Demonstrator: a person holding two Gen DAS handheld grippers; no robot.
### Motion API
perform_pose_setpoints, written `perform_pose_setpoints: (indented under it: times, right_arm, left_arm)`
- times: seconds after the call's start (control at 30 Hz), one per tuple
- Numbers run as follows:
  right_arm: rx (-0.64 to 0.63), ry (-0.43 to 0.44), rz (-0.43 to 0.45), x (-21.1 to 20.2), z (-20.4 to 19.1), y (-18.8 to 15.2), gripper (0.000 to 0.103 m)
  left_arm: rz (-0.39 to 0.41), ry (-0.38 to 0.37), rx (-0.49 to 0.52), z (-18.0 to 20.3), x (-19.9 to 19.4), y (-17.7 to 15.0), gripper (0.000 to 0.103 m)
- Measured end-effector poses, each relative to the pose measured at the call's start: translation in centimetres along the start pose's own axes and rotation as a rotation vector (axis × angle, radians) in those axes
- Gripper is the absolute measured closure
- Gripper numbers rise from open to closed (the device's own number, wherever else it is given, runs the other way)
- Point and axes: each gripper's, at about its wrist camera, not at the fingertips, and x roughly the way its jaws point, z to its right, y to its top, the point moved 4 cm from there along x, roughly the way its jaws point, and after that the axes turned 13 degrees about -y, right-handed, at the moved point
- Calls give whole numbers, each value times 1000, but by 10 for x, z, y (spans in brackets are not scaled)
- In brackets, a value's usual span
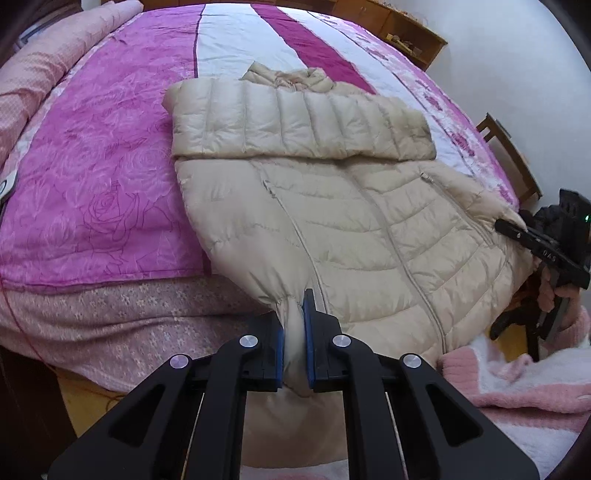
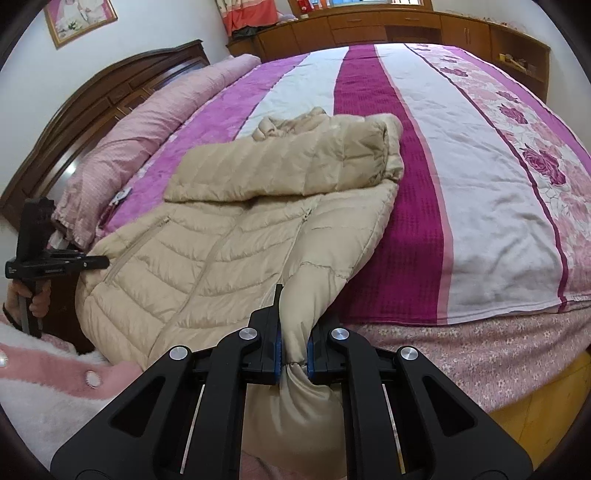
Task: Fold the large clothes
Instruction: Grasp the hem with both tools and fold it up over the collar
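Observation:
A beige quilted puffer jacket [image 1: 354,229] lies front up on the bed, its sleeves folded across the chest and its collar at the far end. My left gripper [image 1: 294,325] is shut on the jacket's near left hem corner, fabric bunched between the blue pads. My right gripper [image 2: 293,332] is shut on the other hem corner of the jacket [image 2: 221,236]. Both corners are lifted off the bed edge. The right gripper [image 1: 517,229] also shows at the right edge of the left wrist view, and the left gripper [image 2: 94,263] at the left edge of the right wrist view.
The bed carries a pink, white and magenta striped quilt [image 2: 461,177] with a floral skirt [image 1: 110,317]. A rolled pink duvet [image 2: 147,122] lies by the dark headboard [image 2: 74,110]. Wooden cabinets [image 2: 388,26] stand beyond the bed. The person's pink and white fluffy sleeve [image 1: 517,373] is close by.

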Motion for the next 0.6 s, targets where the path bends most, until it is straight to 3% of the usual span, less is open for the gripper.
perform_pose_setpoints:
  times: [0.33,0.6]
  right_arm:
    - [14,-5,100,-2,4,39,93]
    - [53,-38,199,24,14,98,93]
  left_arm:
    - [104,0,-21,-8,0,38,94]
    - [228,5,-31,-26,3,103,94]
